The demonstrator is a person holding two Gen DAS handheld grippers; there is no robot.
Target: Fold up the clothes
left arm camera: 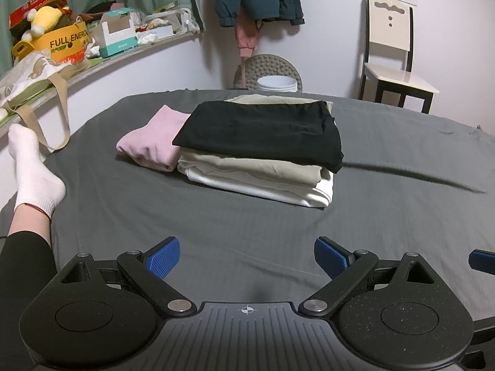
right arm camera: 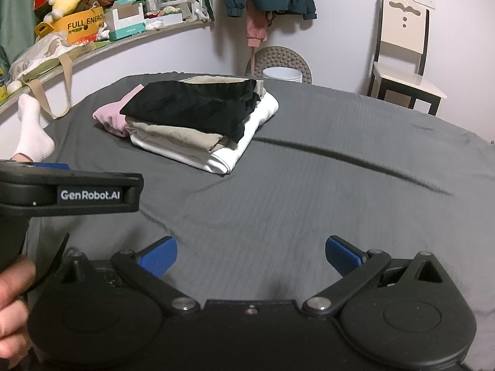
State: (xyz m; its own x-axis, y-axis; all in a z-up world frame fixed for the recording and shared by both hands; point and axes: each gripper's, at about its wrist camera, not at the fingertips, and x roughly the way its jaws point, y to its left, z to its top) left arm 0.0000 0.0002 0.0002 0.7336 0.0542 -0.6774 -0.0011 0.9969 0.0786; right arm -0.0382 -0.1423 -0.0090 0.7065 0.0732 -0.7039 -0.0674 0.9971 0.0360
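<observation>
Clothes: folded stack (left arm camera: 263, 157) sits on the far middle of the grey bed sheet (left arm camera: 216, 225), well away from both my claws.
Top layer: black garment (left arm camera: 263, 130) lies flat across the stack.
Middle layer: beige garment (left arm camera: 247, 167) is under the black one, its near edge showing.
Bottom layer: white garment (left arm camera: 272, 188) carries the pile and sticks out at the near right corner.
Pink piece: folded pink garment (left arm camera: 151, 140) rests on the sheet, touching the left side of the stack.
Left claw: my left gripper (left arm camera: 247, 258) hovers over bare sheet at the near edge, blue pads spread wide, nothing between them.
Right claw: my right gripper (right arm camera: 251, 255) is spread wide too, gripping nothing, over the near sheet.
Neighbour: in the right view the left unit's black body shows at the left, with my hand (right arm camera: 14, 303) on its grip.
My leg: white sock (left arm camera: 34, 170) lies on the left part of the bed.
Far side: chair (left arm camera: 393, 58) stands by the wall at far right; a cluttered shelf (left arm camera: 102, 61) runs along the far left.
</observation>
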